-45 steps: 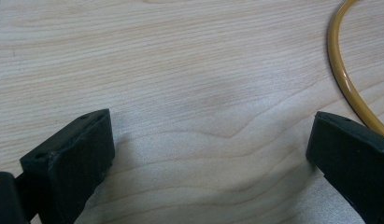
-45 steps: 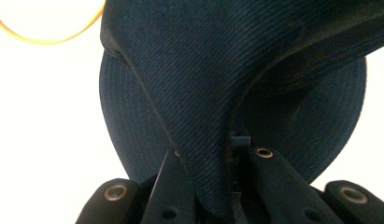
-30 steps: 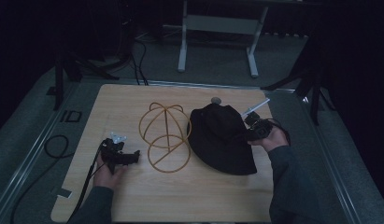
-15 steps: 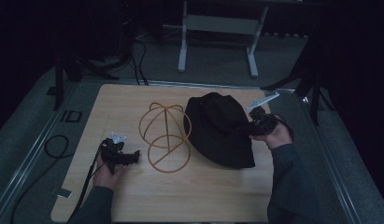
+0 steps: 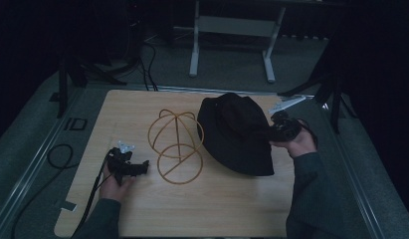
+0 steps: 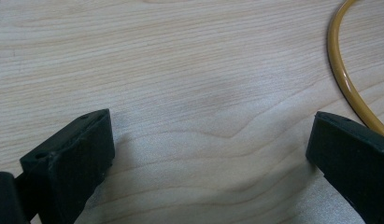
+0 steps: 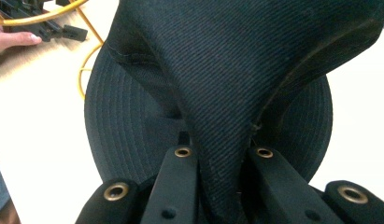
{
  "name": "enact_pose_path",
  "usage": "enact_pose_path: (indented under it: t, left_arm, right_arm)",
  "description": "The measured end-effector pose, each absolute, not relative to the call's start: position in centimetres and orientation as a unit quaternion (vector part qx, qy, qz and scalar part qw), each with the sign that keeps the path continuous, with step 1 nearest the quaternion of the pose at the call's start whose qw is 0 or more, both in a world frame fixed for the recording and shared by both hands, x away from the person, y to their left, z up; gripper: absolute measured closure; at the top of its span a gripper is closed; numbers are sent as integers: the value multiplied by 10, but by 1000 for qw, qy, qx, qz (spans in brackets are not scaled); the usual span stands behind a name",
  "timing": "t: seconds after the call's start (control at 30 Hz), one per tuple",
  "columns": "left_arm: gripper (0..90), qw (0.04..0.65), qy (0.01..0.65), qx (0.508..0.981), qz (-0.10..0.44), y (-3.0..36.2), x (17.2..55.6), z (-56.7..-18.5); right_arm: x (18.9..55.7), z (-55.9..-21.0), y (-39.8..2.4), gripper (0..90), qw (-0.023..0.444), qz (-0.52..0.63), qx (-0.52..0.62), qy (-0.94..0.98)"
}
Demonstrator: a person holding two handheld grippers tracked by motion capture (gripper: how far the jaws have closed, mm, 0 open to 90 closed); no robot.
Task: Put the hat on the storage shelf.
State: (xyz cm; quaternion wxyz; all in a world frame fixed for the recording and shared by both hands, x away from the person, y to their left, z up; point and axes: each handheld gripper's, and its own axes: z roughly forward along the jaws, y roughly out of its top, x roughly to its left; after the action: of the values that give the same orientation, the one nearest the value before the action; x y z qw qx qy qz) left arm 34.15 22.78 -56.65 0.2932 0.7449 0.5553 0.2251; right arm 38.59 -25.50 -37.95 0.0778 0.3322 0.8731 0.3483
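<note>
A black bucket hat (image 5: 237, 129) rests on the right half of the wooden table (image 5: 217, 209), its crown pulled up into a fold. My right gripper (image 5: 272, 130) is shut on that fold, and the right gripper view shows hat cloth (image 7: 236, 70) pinched between its jaws (image 7: 220, 156) above the round brim. A yellow wire hat stand (image 5: 176, 144) stands just left of the hat. At the front left, my left gripper (image 5: 142, 167) lies low over the table, open, with bare wood between its jaws (image 6: 210, 135). The stand's wire base (image 6: 339, 65) curves past its right jaw.
Grey floor surrounds the table. A metal frame's legs (image 5: 232, 30) stand behind it, with dark tripod legs at the left (image 5: 67, 74) and the right (image 5: 331, 89). A black cable (image 5: 57, 154) loops on the floor at the left. The table's front half is bare wood.
My right gripper has risen with the hat's crown in it, so the hat now stands taller and tilted instead of flat. The left gripper has stayed in place.
</note>
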Motion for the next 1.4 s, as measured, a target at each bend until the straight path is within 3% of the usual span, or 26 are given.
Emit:
enact_pose_path:
  t: [1.4]
  left_arm:
    - [12, 294, 556, 744, 225, 228, 342, -567]
  right_arm:
    - [361, -337, -278, 870, 99, 393, 306, 861]
